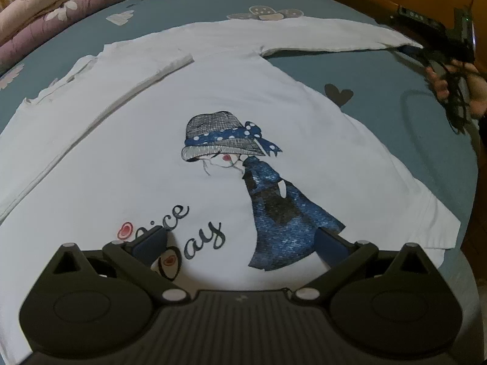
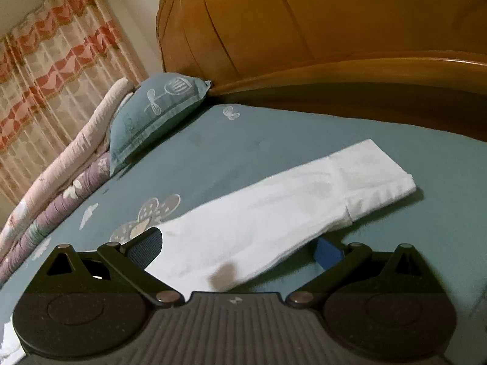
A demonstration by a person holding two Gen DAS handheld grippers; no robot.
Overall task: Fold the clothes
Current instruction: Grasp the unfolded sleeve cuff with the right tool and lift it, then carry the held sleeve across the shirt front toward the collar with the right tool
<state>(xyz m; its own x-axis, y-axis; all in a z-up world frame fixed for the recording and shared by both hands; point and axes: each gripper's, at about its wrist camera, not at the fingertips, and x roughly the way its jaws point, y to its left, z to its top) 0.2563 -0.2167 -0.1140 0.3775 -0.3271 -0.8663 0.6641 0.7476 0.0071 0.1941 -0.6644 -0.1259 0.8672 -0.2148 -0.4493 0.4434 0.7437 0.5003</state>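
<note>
Shirt (image 1: 170,164) lies flat on bed (image 1: 411,140) under wide-open left gripper (image 1: 243,237), w/ girl print only in left view, while right gripper (image 2: 240,246), also open, straddles its sleeve (image 2: 274,210).

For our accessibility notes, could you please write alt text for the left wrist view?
A white long-sleeved shirt printed with a girl in a hat lies flat on a teal bedsheet, one sleeve folded across it, the other stretched out. The open left gripper hovers over its hem; the right gripper is at the outstretched cuff.
</note>
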